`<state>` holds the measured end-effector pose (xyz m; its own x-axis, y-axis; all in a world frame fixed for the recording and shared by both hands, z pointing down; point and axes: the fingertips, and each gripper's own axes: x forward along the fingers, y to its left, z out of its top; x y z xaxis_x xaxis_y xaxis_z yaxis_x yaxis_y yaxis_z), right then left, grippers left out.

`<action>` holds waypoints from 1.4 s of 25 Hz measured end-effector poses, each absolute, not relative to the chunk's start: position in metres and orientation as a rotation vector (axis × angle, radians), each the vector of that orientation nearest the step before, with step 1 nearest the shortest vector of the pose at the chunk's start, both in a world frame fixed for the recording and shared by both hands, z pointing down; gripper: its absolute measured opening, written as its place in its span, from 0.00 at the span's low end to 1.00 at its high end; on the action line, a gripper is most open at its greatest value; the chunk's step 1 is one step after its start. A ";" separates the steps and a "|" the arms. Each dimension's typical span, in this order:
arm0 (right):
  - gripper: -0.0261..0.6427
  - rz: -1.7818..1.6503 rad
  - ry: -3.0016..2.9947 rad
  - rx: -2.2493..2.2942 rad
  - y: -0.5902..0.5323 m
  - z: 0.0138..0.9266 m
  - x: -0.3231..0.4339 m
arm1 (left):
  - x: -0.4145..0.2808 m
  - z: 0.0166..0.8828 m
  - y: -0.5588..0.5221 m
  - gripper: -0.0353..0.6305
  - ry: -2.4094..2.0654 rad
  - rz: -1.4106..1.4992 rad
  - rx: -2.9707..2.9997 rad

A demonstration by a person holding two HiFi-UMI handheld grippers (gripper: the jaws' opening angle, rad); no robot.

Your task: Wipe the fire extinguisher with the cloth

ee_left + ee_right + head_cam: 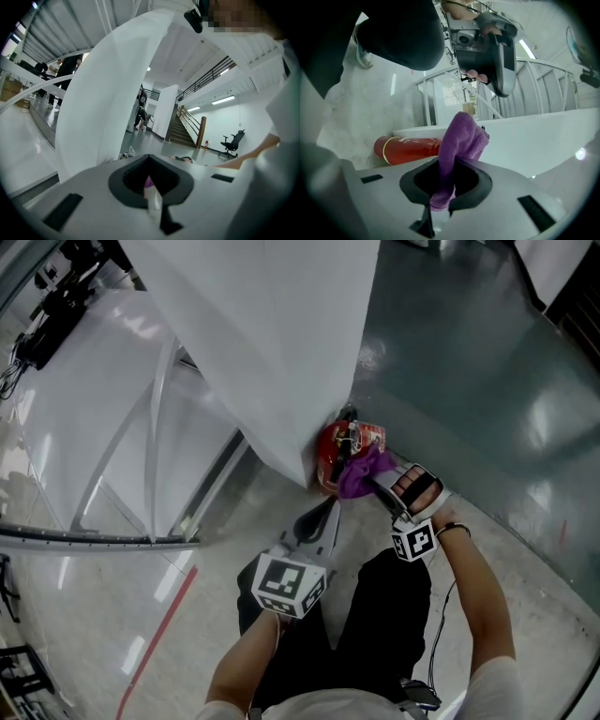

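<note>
A red fire extinguisher (330, 457) stands on the floor at the foot of a white pillar; in the right gripper view its red body (408, 149) shows with a yellow band. My right gripper (380, 479) is shut on a purple cloth (364, 471), which bunches up out of the jaws (461, 138) and appears to rest against the extinguisher's right side. My left gripper (329, 506) hovers just below the extinguisher, shut and holding nothing (152, 197). It also shows from the front, high in the right gripper view (487, 47).
The white pillar (272, 352) rises right behind the extinguisher. A glass railing (94, 474) runs on the left, and a red floor line (159, 634) lies beside it. The person's dark trousers (375, 615) are close below. Stairs (187, 129) and an office chair (233, 142) are far off.
</note>
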<state>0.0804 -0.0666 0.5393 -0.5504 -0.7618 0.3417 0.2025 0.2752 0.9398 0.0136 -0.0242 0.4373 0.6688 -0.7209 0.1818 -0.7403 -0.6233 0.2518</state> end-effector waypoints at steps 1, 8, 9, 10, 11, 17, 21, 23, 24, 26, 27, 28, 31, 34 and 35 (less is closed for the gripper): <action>0.12 -1.403 -1.690 0.521 -0.067 0.543 0.081 | 0.014 0.438 -0.024 0.06 -1.161 0.091 2.581; 0.12 -1.300 -1.721 0.535 -0.070 0.577 0.083 | 0.011 0.444 -0.023 0.06 -1.163 0.113 2.567; 0.12 -1.282 -1.733 0.542 -0.071 0.580 0.084 | 0.012 0.445 -0.023 0.06 -1.163 0.117 2.567; 0.12 -1.262 -1.750 0.555 -0.071 0.581 0.085 | 0.012 0.446 -0.023 0.06 -1.163 0.121 2.568; 0.12 -1.240 -1.770 0.573 -0.071 0.580 0.086 | 0.012 0.447 -0.024 0.06 -1.162 0.125 2.569; 0.12 -1.130 -1.806 0.490 -0.052 0.591 0.087 | 0.007 0.454 -0.025 0.06 -1.163 0.131 2.558; 0.12 -1.064 -1.798 0.420 -0.043 0.612 0.093 | 0.013 0.452 -0.025 0.06 -1.149 0.123 2.556; 0.12 -1.018 -1.824 0.425 -0.043 0.615 0.093 | 0.015 0.451 -0.025 0.06 -1.142 0.124 2.564; 0.12 -0.975 -1.853 0.438 -0.043 0.616 0.094 | 0.016 0.450 -0.025 0.06 -1.141 0.126 2.566; 0.12 -0.836 -1.946 0.490 -0.043 0.612 0.095 | 0.015 0.451 -0.026 0.06 -1.144 0.132 2.570; 0.12 -0.746 -2.001 0.526 -0.043 0.607 0.096 | 0.014 0.452 -0.027 0.06 -1.147 0.137 2.569; 0.12 -0.645 -2.057 0.562 -0.042 0.601 0.097 | 0.012 0.454 -0.028 0.06 -1.150 0.142 2.566; 0.12 -0.245 -2.230 0.666 -0.040 0.584 0.104 | 0.008 0.459 -0.029 0.06 -1.151 0.141 2.550; 0.12 0.221 -2.370 0.784 -0.041 0.573 0.118 | 0.008 0.456 -0.029 0.06 -1.154 0.130 2.557; 0.12 0.342 -2.398 0.831 -0.044 0.570 0.124 | 0.009 0.455 -0.030 0.06 -1.155 0.128 2.563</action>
<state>0.1239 -0.0435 0.5700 -0.6427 -0.4850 0.5931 -0.6314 0.7738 -0.0515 0.0092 -0.0297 0.4548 0.6682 -0.7129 0.2129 -0.7423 -0.6190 0.2566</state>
